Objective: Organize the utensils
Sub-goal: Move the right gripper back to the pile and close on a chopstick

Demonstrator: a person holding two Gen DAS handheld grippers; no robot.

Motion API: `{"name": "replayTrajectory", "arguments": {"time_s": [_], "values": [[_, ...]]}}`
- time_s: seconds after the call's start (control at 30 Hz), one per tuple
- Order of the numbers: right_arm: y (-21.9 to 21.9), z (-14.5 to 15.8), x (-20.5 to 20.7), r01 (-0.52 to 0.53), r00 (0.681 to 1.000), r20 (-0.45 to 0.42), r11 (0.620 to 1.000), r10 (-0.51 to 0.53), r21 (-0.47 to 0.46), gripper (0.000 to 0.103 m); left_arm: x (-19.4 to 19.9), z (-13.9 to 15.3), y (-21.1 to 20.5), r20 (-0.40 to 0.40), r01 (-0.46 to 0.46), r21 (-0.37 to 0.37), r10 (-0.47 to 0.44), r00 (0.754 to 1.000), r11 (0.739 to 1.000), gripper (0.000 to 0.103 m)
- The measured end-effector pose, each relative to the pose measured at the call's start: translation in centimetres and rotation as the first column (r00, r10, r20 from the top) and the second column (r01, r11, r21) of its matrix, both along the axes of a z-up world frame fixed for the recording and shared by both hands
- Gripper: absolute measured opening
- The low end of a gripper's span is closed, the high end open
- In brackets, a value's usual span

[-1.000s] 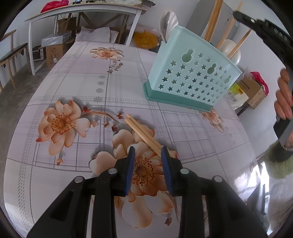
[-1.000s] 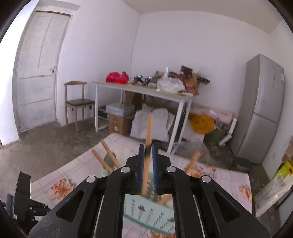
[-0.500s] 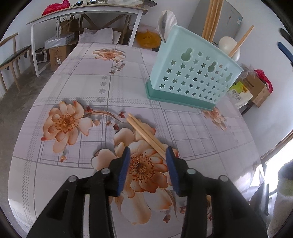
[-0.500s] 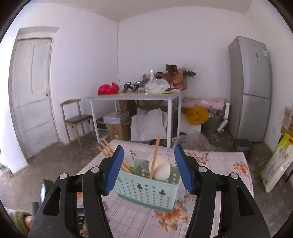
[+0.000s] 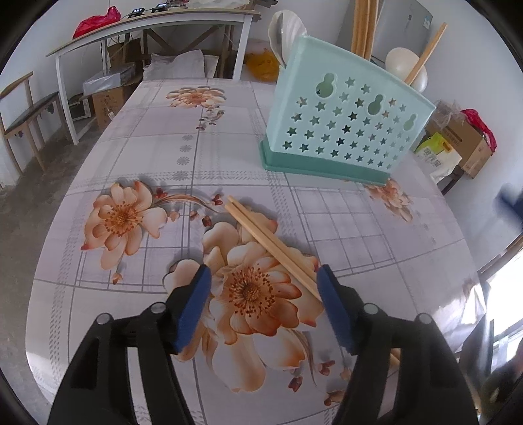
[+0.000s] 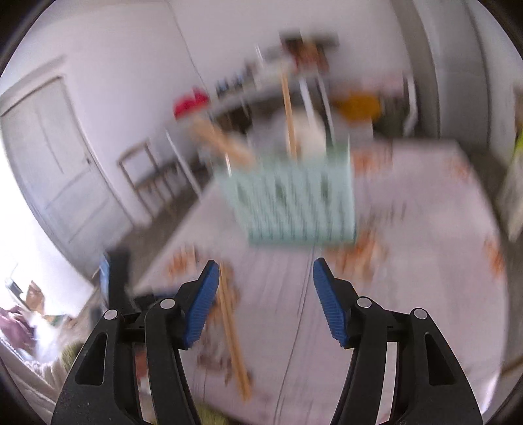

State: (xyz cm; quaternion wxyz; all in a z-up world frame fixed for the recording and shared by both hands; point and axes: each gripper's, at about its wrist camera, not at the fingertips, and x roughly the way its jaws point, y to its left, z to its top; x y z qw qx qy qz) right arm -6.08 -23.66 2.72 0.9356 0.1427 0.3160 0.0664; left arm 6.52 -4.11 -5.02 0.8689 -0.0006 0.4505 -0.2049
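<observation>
A pair of wooden chopsticks (image 5: 271, 245) lies on the flowered tablecloth (image 5: 137, 153), its near end by my left gripper's right finger. My left gripper (image 5: 263, 284) is open wide and empty, low over the cloth. A mint green utensil holder (image 5: 343, 130) stands beyond, holding chopsticks, a spoon (image 5: 284, 29) and a white ladle (image 5: 407, 67). My right gripper (image 6: 263, 287) is open and empty; its view is blurred. It shows the holder (image 6: 294, 199) ahead and the chopsticks (image 6: 230, 323) on the cloth beside its left finger.
The table's right edge (image 5: 470, 261) is near. A white side table (image 5: 147, 29), a chair (image 5: 23, 108), boxes (image 5: 464, 144) and a fridge stand around the room. A door (image 6: 49, 163) is at the left in the right wrist view.
My right gripper let go of a chopstick into the holder, opened, pulled back and is swinging down toward the table. My left gripper opened wider over the lying chopsticks.
</observation>
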Motion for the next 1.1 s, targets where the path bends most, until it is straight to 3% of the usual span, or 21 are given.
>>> {"name": "replayTrajectory", "arguments": {"time_s": [0.13,0.2,0.47,0.77,1.1], "values": [[0.5,-5.4,2.6,-0.022,0.975,-0.221,0.996,0.040,0.083,0.044,-0.2,0.1,0.4,0.004,-0.010,0.020,0.010,1.000,1.000,0.068],[1.0,-6.6,3.0,-0.044,0.963,-0.260,0.994,0.069,0.100,0.039,-0.3,0.0,0.7,0.005,-0.018,0.022,0.018,1.000,1.000,0.070],[4.6,-6.9,4.7,-0.208,0.943,-0.266,0.978,0.200,-0.001,0.028,-0.1,-0.5,1.5,-0.010,-0.040,0.005,0.041,0.999,0.999,0.070],[7.1,-8.8,6.5,-0.303,0.912,-0.312,0.950,0.267,-0.071,0.010,0.1,-0.6,1.4,-0.002,-0.030,0.003,0.030,1.000,1.000,0.071],[8.2,-9.2,6.9,-0.335,0.905,-0.315,0.935,0.285,-0.115,0.007,0.0,-0.7,1.2,0.005,-0.012,-0.004,0.012,1.000,1.000,0.071]]}}
